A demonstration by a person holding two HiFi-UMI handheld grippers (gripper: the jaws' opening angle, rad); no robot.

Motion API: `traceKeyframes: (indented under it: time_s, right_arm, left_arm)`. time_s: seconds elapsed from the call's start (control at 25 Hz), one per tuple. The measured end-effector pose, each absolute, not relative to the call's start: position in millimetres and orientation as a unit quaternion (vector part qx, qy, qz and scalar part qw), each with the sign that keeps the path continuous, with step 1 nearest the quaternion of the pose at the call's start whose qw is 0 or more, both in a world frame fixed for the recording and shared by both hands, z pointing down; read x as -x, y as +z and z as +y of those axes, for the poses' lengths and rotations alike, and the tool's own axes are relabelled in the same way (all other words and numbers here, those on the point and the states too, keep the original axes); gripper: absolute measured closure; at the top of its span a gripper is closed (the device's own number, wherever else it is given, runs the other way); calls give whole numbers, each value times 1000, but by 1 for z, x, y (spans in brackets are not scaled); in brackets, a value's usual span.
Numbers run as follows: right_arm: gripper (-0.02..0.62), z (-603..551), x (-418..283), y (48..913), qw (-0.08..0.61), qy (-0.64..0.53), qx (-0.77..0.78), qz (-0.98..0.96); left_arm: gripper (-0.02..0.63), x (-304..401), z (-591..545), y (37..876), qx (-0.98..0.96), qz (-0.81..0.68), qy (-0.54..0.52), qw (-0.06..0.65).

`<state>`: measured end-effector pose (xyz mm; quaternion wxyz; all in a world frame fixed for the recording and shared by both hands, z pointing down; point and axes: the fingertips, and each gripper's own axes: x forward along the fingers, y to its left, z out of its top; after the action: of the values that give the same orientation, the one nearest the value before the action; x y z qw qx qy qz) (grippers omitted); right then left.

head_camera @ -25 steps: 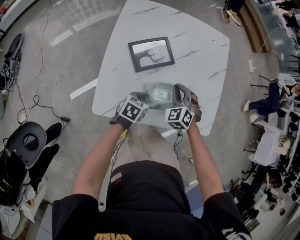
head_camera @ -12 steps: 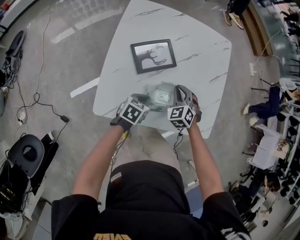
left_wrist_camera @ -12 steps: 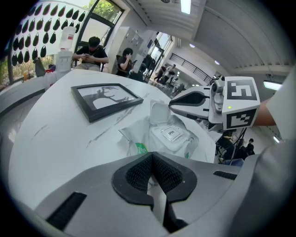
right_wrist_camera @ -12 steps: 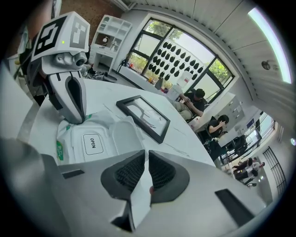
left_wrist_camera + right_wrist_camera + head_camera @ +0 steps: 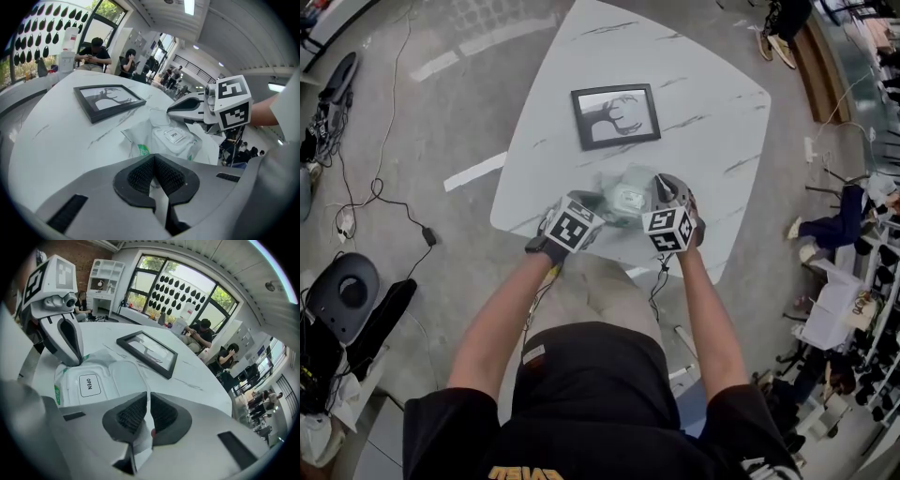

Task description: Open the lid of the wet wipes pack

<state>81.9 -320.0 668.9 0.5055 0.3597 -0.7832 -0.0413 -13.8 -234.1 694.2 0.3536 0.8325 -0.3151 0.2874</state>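
Observation:
The wet wipes pack [image 5: 625,196] lies near the front edge of the white marble table [image 5: 703,84]. It is a white, crinkled soft pack, and its plastic lid [image 5: 96,380] labelled OPEN lies flat and closed. My left gripper [image 5: 596,204] is shut on the pack's left end; the right gripper view shows its fingers [image 5: 70,341] pinching the wrapper there. My right gripper [image 5: 657,187] is nearly shut at the pack's right end, with white wrapper between its pads [image 5: 132,412]. The left gripper view shows the pack [image 5: 173,138] just past my left gripper [image 5: 154,161].
A black picture frame [image 5: 616,116] lies flat farther back on the table. The table's front edge runs just under my hands. Cables and bags lie on the floor at the left. People sit beyond the table's far side [image 5: 204,336].
My right gripper has sunk a little towards the pack's right end and rolled slightly. The left gripper and the pack have stayed in place.

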Motion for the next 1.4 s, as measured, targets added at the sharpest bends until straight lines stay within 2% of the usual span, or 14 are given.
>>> traceKeyframes:
  time_s: [0.52, 0.72, 0.88, 1.16, 1.4]
  right_arm:
    - [594, -321, -79, 685, 498, -7, -339, -798]
    - [594, -328, -81, 692, 479, 52, -371, -794]
    - [568, -319, -95, 673, 464, 80, -410, -781]
    - [585, -257, -88, 625, 371, 157, -487, -775]
    - [592, -221, -76, 570, 303, 151, -544, -768]
  left_arm:
    - [589, 15, -235, 694, -830, -316, 285, 360]
    - [589, 18, -236, 694, -829, -318, 295, 353]
    - [589, 32, -213, 668, -831, -339, 253, 361]
    - [589, 61, -179, 617, -848, -362, 251, 296]
    - [589, 64, -182, 537, -886, -360, 228, 185]
